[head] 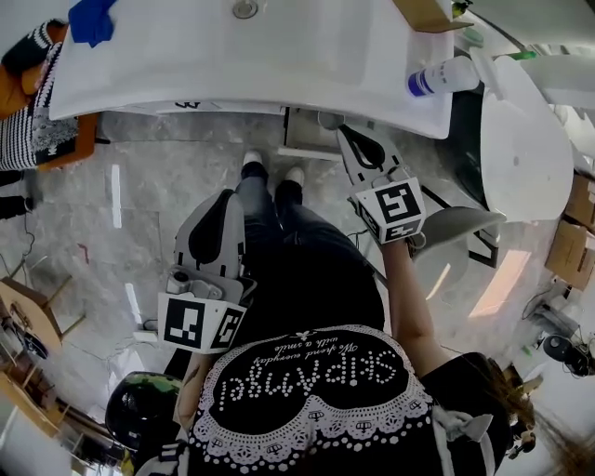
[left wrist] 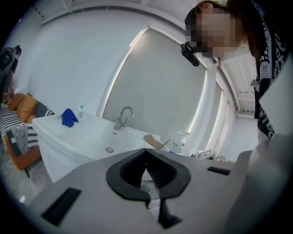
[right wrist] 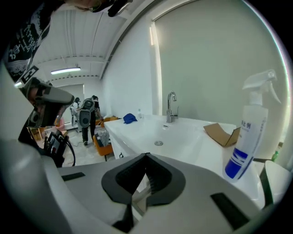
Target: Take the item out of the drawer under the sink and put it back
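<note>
White studs on the black shirt [head: 316, 381] spell "SkpAngel".

Off-task clutter: blue crumpled cloth [head: 91, 19] [left wrist: 69, 117] [right wrist: 130, 118] at the left end, small clear bottle [left wrist: 81, 111] just beside it. Chrome curved tap [left wrist: 123, 116] [right wrist: 171, 106] sits mid-back. Right of the tap is a brown folded cardboard piece [head: 428, 13] [left wrist: 155, 141] [right wrist: 223, 134], then a white trigger spray bottle with blue label [head: 451, 74] [right wrist: 247, 137], upright and near the cardboard. Orange seat draped with black-and-white striped fabric [head: 37, 102] [left wrist: 23, 109] is on the left, on grey marbled floor tile [head: 158, 186]. Brown cardboard boxes [head: 569, 249] at far right. Large white rounded fixture [head: 521, 153] to the right, type unclear. Black glossy rounded object [head: 139, 409] low left, can't identify. Person in dark clothes [right wrist: 86, 119] stands in the background under a ceiling strip light [right wrist: 65, 71].
</note>
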`<action>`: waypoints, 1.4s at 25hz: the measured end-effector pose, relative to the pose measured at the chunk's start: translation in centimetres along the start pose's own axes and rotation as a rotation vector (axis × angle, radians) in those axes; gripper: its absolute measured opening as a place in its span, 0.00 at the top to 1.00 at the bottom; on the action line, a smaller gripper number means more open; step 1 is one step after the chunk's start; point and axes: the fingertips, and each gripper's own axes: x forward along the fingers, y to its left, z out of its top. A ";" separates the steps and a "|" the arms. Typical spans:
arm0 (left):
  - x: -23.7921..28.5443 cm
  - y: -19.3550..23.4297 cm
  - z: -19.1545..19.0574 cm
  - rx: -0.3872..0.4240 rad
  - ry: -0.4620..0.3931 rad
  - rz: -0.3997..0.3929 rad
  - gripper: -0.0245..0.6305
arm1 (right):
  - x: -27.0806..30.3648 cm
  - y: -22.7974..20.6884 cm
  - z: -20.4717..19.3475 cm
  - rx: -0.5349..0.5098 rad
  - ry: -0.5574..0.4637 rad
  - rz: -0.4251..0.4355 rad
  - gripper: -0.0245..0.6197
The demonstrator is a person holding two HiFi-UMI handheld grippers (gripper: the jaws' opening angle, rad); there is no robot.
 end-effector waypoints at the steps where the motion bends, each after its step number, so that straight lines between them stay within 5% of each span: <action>1: 0.0 0.0 0.0 -0.001 0.001 -0.001 0.96 | -0.4 -0.1 0.3 0.004 -0.005 -0.006 0.94; 21: 3.7 -3.5 2.7 0.110 -0.069 -0.149 0.96 | -7.1 -1.2 8.5 0.048 -0.227 -0.137 0.94; 35: 4.9 -4.2 3.6 0.124 -0.124 -0.181 0.96 | -11.1 0.4 9.7 0.038 -0.311 -0.165 0.94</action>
